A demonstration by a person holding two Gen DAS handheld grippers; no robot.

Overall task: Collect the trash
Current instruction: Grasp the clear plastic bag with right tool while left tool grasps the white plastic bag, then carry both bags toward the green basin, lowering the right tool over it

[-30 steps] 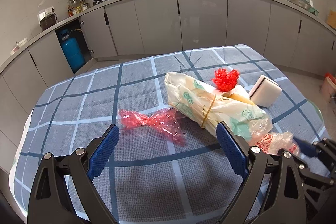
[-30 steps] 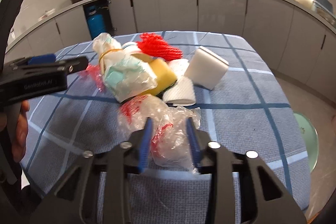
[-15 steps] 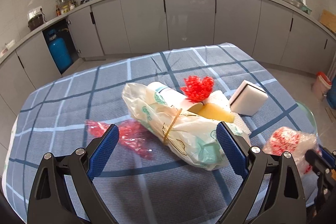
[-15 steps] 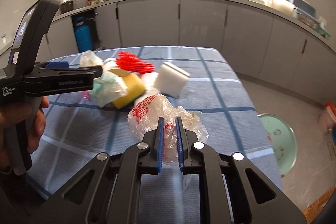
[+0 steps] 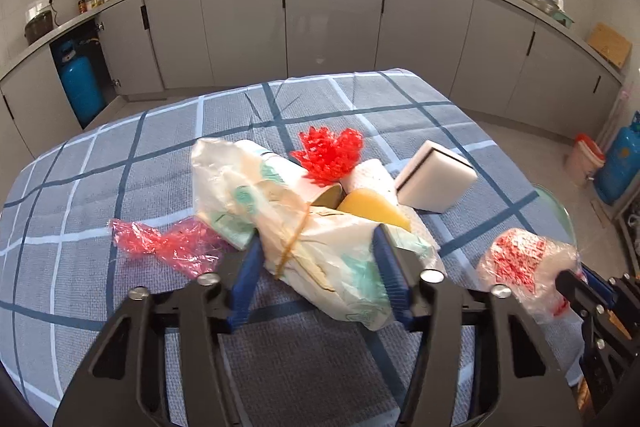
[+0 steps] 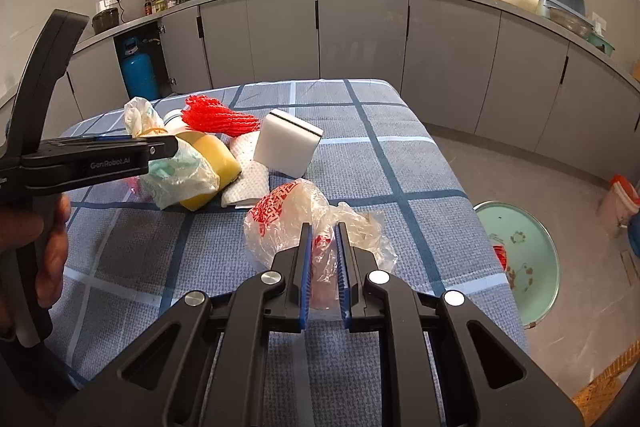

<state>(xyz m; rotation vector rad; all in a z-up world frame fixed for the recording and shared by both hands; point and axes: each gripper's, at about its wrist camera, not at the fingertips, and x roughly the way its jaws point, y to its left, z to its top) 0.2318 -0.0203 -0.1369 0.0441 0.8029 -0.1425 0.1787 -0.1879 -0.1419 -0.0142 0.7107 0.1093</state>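
A white plastic bag bundle with green print point(image 5: 328, 251), tied by a rubber band, lies on the checked tablecloth point(image 5: 160, 155). My left gripper point(image 5: 316, 247) straddles it. The jaws are closing, and both blue pads point(image 5: 384, 267) press into its sides. My right gripper point(image 6: 324, 231) is shut on a crumpled clear bag with red print point(image 6: 280, 215), held just above the cloth near the table's right edge. That bag point(image 5: 520, 263) also shows at the lower right of the left wrist view. A person's hand point(image 6: 48, 239) holds the left gripper's handle.
Beside the bundle lie a pink wrapper point(image 5: 172, 243), a red mesh net point(image 5: 328, 155), a yellow sponge point(image 5: 372, 207), a paper towel point(image 5: 372, 179) and a white foam block point(image 5: 436, 183). A green basin point(image 6: 520, 251) sits on the floor right of the table.
The left gripper moved in over the white bag bundle and its wide jaws narrowed onto it. The right gripper closed on the clear bag and carried it up and to the right.
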